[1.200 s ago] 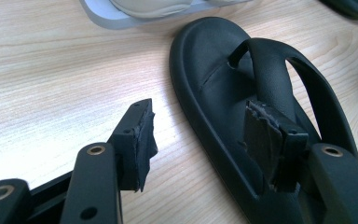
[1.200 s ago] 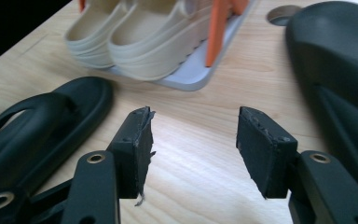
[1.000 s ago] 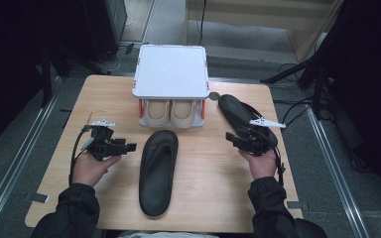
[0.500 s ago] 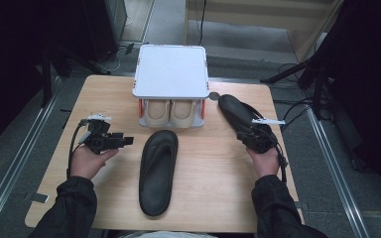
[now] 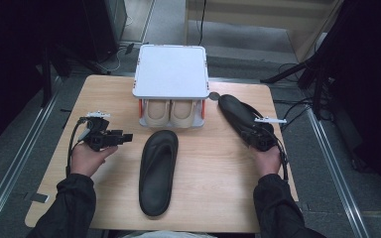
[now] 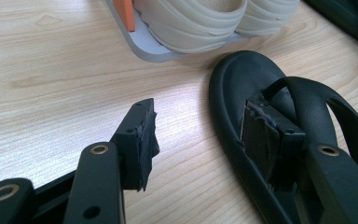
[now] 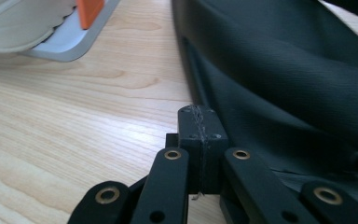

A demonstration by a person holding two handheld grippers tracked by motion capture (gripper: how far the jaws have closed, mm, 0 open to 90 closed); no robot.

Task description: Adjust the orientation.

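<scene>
- A black flip-flop [image 5: 158, 171] lies sole down in the middle of the wooden table [image 5: 218, 178], toe end toward the shoe rack [image 5: 171, 74]; a second black flip-flop [image 5: 238, 115] lies at an angle near the table's right edge, just beside the rack.
- The left gripper [image 5: 121, 137] hovers left of the middle flip-flop, its jaws spread wide and holding nothing. In the left gripper view [image 6: 196, 135] one jaw stands over bare table and the other in front of the sandal's toe strap [image 6: 307, 100].
- The right gripper [image 5: 250, 130] sits against the near end of the right flip-flop. In the right gripper view [image 7: 200, 140] its jaws are pressed together with nothing between them, just beside the sandal's edge [image 7: 279, 60].
- The rack has a grey-white top and orange posts [image 5: 140, 107]; a pair of beige slippers [image 5: 171, 113] fills its lower shelf, with only their front ends visible.
- In the high view the right gripper and hand [image 5: 268, 158] cover the heel part of the right flip-flop.
- Surroundings beyond the table are dark and hard to make out.
</scene>
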